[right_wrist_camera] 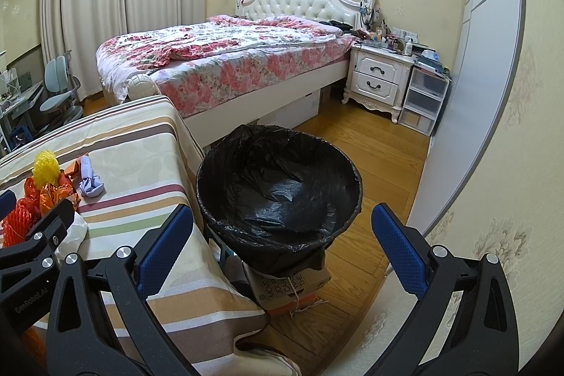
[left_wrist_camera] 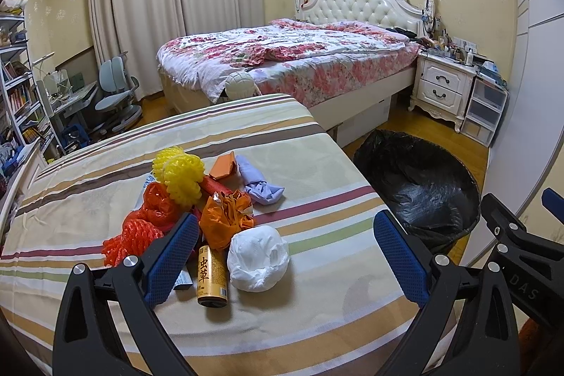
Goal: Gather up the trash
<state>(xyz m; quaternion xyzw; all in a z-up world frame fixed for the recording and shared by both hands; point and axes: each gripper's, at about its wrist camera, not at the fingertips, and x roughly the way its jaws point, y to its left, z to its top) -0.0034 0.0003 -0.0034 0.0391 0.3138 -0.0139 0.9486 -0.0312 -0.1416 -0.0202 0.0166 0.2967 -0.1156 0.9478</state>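
A heap of trash lies on the striped tablecloth point(left_wrist_camera: 317, 171): a yellow foam net point(left_wrist_camera: 181, 177), red-orange mesh point(left_wrist_camera: 132, 236), an orange wrapper point(left_wrist_camera: 225, 219), a lilac crumpled cloth point(left_wrist_camera: 257, 180), a crumpled white tissue point(left_wrist_camera: 257, 258) and a gold can point(left_wrist_camera: 211, 275) on its side. My left gripper point(left_wrist_camera: 285, 256) hovers open just above the can and tissue, holding nothing. To the right of the table stands a bin lined with a black bag point(right_wrist_camera: 280, 189). My right gripper point(right_wrist_camera: 280, 252) hangs open over the bin's near rim, with nothing between its fingers.
The bin rests on a cardboard box point(right_wrist_camera: 292, 286) on the wooden floor point(right_wrist_camera: 370, 150). Behind stand a bed with a floral quilt point(right_wrist_camera: 229, 59), a white nightstand point(right_wrist_camera: 379, 76), plastic drawers point(right_wrist_camera: 423, 101) and a white ball point(left_wrist_camera: 239, 85). A desk chair point(left_wrist_camera: 116, 87) and bookshelves point(left_wrist_camera: 17, 87) occupy the left.
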